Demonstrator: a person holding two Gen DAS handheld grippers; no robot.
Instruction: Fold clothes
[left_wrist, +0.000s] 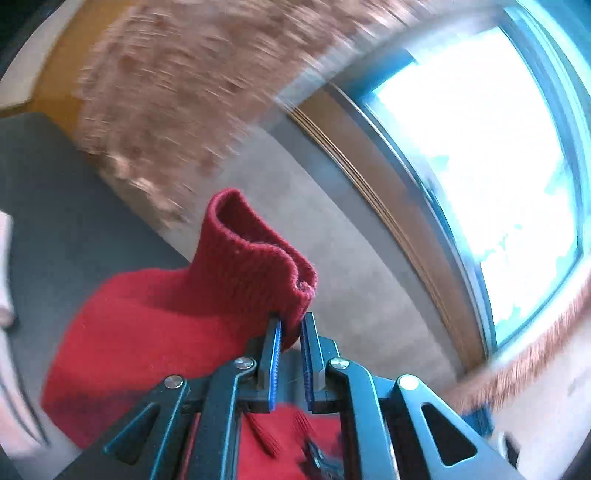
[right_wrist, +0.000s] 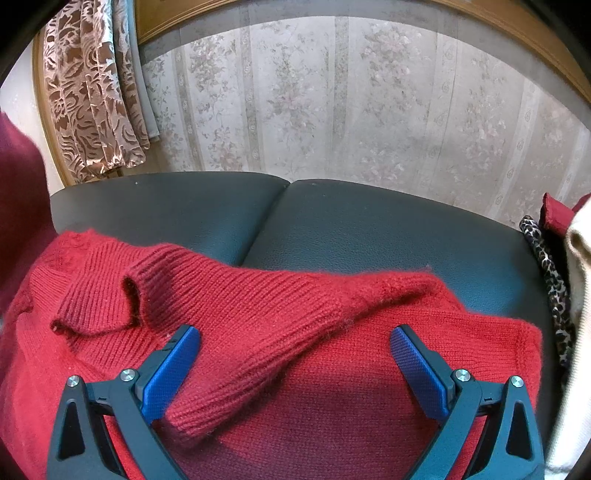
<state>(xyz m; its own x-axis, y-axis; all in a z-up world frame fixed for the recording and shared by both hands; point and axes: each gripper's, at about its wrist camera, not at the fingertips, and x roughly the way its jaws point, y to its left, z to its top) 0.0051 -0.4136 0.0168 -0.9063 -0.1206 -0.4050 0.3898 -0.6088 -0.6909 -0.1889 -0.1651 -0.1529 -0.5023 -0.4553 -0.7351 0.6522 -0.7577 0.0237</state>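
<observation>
The red knitted sweater (right_wrist: 280, 332) lies spread on the dark leather seat (right_wrist: 369, 229), its body flat under the right gripper and one ribbed sleeve (right_wrist: 236, 332) folded diagonally across it, the cuff end pointing toward the camera. Further left the ribbed collar (right_wrist: 99, 299) sits slightly raised, with a dark opening showing. In the left wrist view another part of the same sweater, a ribbed cuff (left_wrist: 255, 258), stands up off the seat, pinched by its lower edge between the blue pads of the left gripper (left_wrist: 291, 332), whose jaws are pressed tight on the knit; the rest of the red fabric hangs down and trails to the seat below. The right gripper (right_wrist: 295, 350) hovers over the sweater's body with its blue fingers spread wide, the folded sleeve lying between them without either pad pressing on it. No container shows in either view. The seat has a seam (right_wrist: 266, 221) running back between two cushions, and bare leather lies open behind the sweater up to the floral wallpaper (right_wrist: 369, 103). At the seat's right edge a leopard-print cloth (right_wrist: 550, 280) and a cream garment (right_wrist: 580, 295) lie just beside the sweater's hem. A patterned brown curtain (right_wrist: 92, 103) hangs at the left, and a bright window (left_wrist: 480, 166) shows beyond the raised cuff.
</observation>
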